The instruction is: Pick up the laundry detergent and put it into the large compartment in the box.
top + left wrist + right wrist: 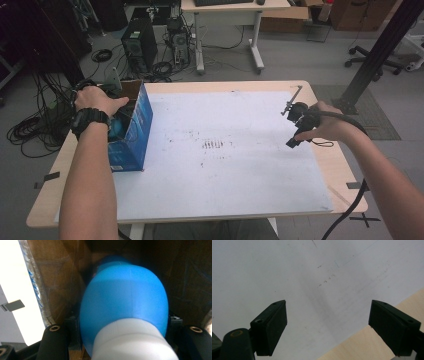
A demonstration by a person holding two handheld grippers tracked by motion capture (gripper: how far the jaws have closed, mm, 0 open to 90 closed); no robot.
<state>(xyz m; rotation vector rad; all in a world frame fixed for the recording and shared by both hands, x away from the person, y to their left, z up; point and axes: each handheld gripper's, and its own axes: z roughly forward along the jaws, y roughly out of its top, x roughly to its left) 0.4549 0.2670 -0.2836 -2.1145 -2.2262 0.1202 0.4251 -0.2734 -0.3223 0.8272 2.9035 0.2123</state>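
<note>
Two jaws grip a blue-and-white object [123, 312] inside the box [134, 131].

The high view is lit evenly from above, and the white sheet [220, 150] on the desk [340, 170] is rendered bright, almost washed out, with faint shadows cast beneath the forearms. Slight softness and compression blocking are seen throughout, and straight lines are bent a little toward the edges. In the left gripper view the cardboard interior [190, 277] is left dim, while the blue object [125, 297] is caught too close and blurred. In the right gripper view soft grey shadows are thrown across the sheet, and the black fingers [272, 325] are kept fairly sharp.
</note>
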